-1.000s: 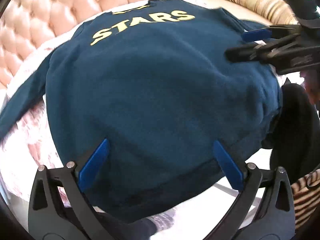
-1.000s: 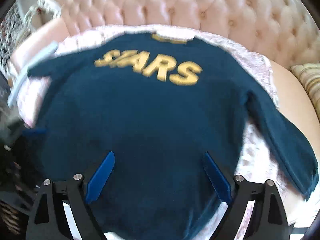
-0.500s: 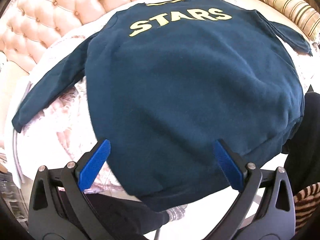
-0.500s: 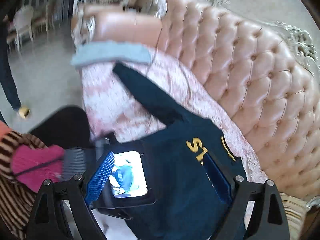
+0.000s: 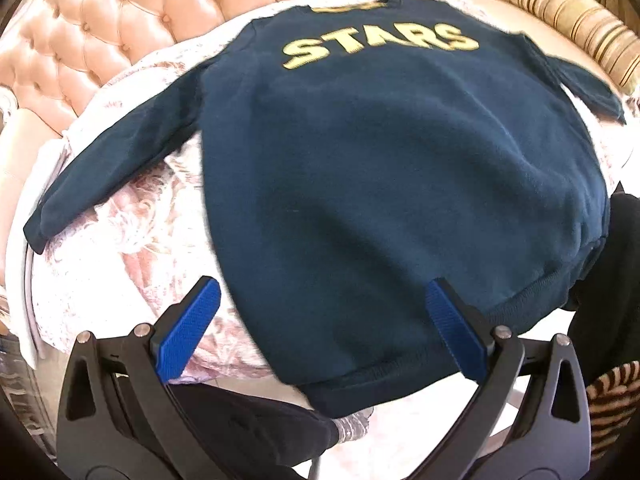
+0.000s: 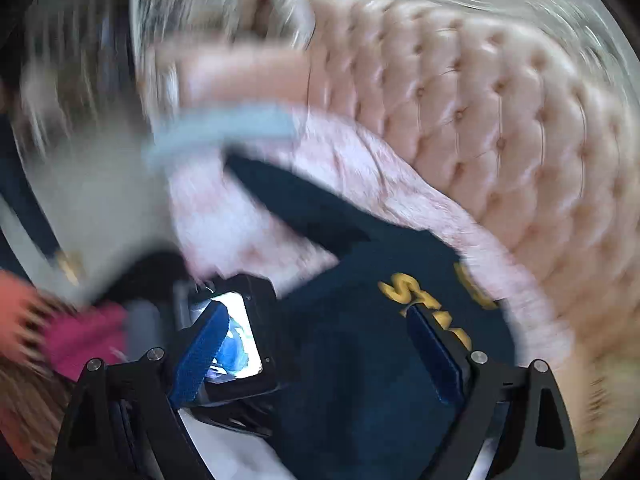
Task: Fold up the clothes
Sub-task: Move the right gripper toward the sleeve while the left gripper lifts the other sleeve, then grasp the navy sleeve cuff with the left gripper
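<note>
A dark teal sweatshirt (image 5: 380, 184) with yellow "STARS" lettering lies flat on a pink patterned cover (image 5: 132, 240), both sleeves spread out to the sides. My left gripper (image 5: 320, 304) hovers open over its bottom hem near the left edge, nothing between the blue pads. In the blurred right wrist view the same sweatshirt (image 6: 360, 352) shows from the side, its sleeve (image 6: 288, 200) stretching up to the left. My right gripper (image 6: 316, 336) stands open above it, holding nothing. The left gripper's body with its lit screen (image 6: 236, 340) shows behind the right gripper's left finger.
A pink tufted sofa back (image 5: 120, 28) runs behind the cover. A striped cushion (image 5: 568, 20) lies at the far right. A light blue folded item (image 6: 224, 132) rests on the armrest end. The person's dark trousers (image 5: 616, 280) and striped, pink-cuffed sleeve (image 6: 72, 340) are close by.
My left gripper slid left along the hem, so the left sleeve came into view. The right gripper rose and rolled, its view swinging from the sweatshirt's front to the sofa's left end.
</note>
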